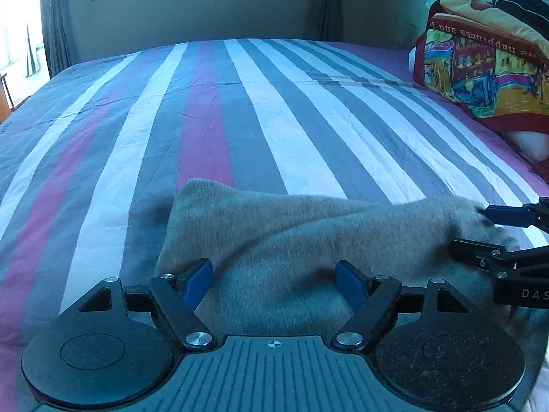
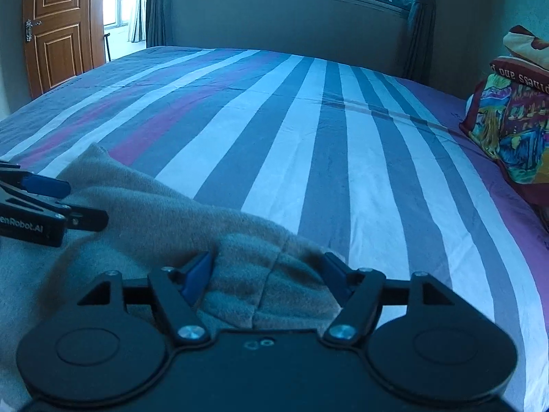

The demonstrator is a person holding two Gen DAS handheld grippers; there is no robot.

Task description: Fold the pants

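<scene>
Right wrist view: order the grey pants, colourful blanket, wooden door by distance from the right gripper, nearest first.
1. grey pants: directly at the right gripper, fabric between its open jaws.
2. colourful blanket: right edge of the striped bed.
3. wooden door: far left, beyond the bed.

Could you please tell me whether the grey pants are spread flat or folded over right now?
Folded over: the grey pants lie doubled in a thick, rounded bunch on the striped bed.

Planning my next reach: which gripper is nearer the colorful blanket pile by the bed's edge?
Right. The right gripper sits on the pants on the side toward the blanket pile; the left gripper is beyond it, farther away.
</scene>
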